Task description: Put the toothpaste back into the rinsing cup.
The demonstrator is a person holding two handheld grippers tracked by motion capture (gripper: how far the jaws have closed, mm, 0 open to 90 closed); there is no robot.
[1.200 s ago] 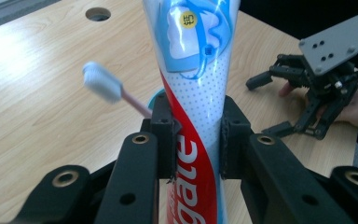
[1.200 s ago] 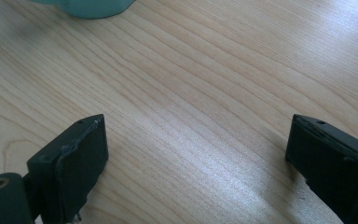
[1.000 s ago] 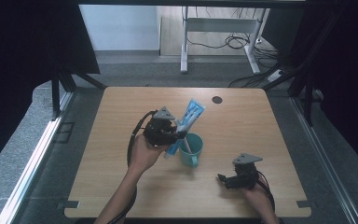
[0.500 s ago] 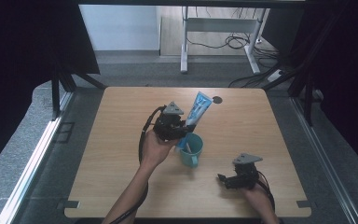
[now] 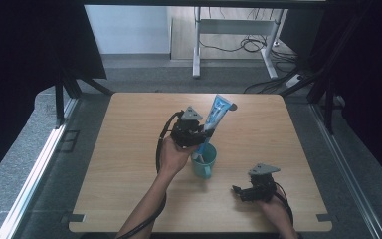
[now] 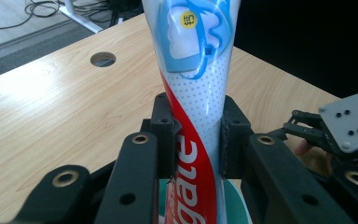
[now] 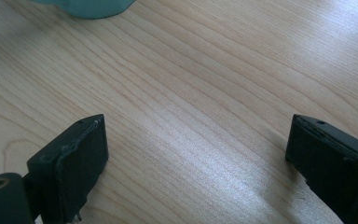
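Tipped more upright since earlier: toothpaste tube (image 5: 215,121) pinched in left gripper (image 6: 196,135) jaws, entering teal cup (image 5: 204,161); right gripper (image 7: 196,154) jaws spread. Next: lower, release.

High view overhead, faces forward-down; gripper views close, level; share table (image 5: 129,164).

From the teal cup (image 5: 204,160) at table (image 5: 129,149) centre, bare wood lies open from seven round to eleven o'clock. The toothpaste tube (image 5: 214,117) leans away toward twelve. The right gripper (image 5: 238,191) blocks four o'clock.
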